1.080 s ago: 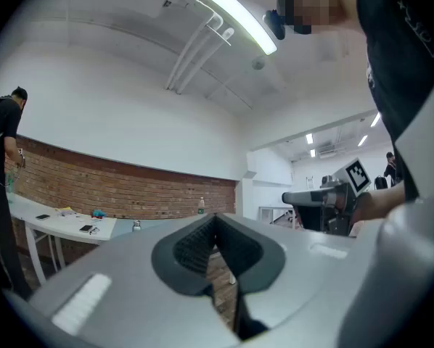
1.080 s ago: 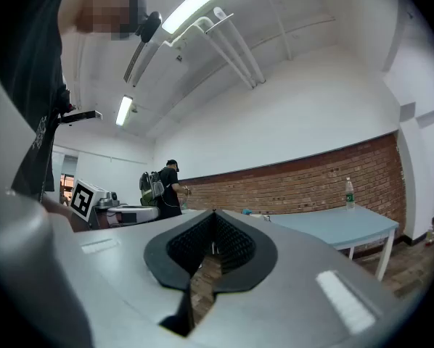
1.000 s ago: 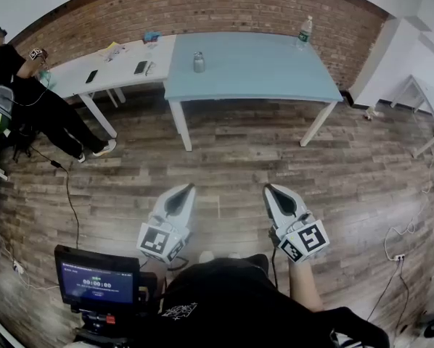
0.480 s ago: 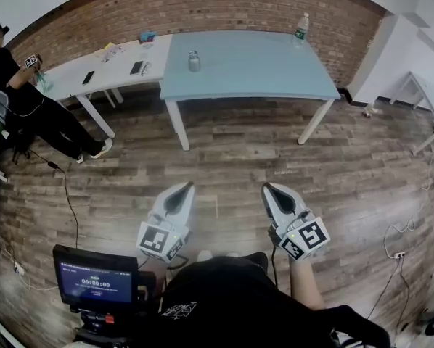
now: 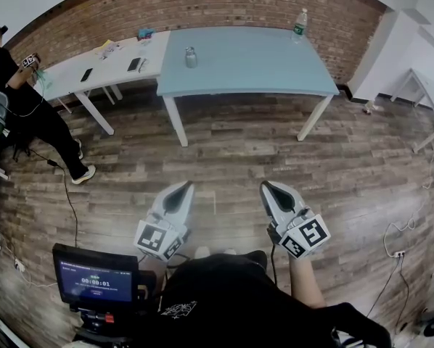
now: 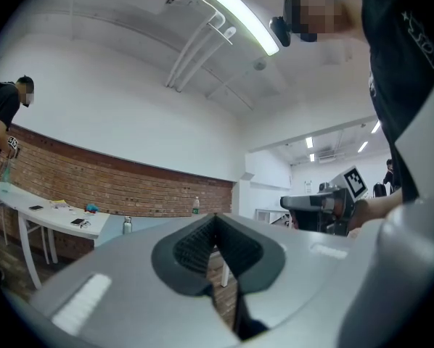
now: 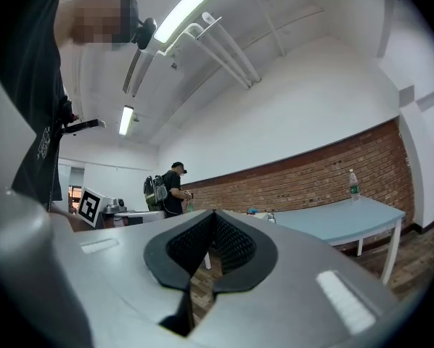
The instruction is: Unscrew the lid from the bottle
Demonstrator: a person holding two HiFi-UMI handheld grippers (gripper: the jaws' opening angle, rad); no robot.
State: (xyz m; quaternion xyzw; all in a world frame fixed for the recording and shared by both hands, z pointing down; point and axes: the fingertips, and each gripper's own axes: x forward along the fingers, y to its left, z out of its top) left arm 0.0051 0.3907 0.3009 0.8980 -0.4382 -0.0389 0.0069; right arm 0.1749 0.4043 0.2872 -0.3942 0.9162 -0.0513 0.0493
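Observation:
A small metal bottle (image 5: 191, 57) with a lid stands on the blue table (image 5: 260, 75) near its left end; it also shows far off as the metal bottle (image 6: 127, 225) and the metal bottle (image 7: 271, 216). A clear plastic bottle (image 5: 299, 25) stands at the table's back right corner. My left gripper (image 5: 184, 186) and right gripper (image 5: 265, 185) are held side by side over the wooden floor, far short of the table. Both are shut with nothing between the jaws, as the left gripper (image 6: 215, 217) and right gripper (image 7: 214, 213) views show.
A white table (image 5: 72, 75) with phones and small items adjoins the blue one on the left. A person (image 5: 17, 93) sits beside it. A screen on a stand (image 5: 93, 281) is at my lower left. A cable (image 5: 68, 194) runs across the floor.
The blue table has shifted slightly up and left in the head view. The seated person has pulled a leg back. Both grippers remain shut and in place.

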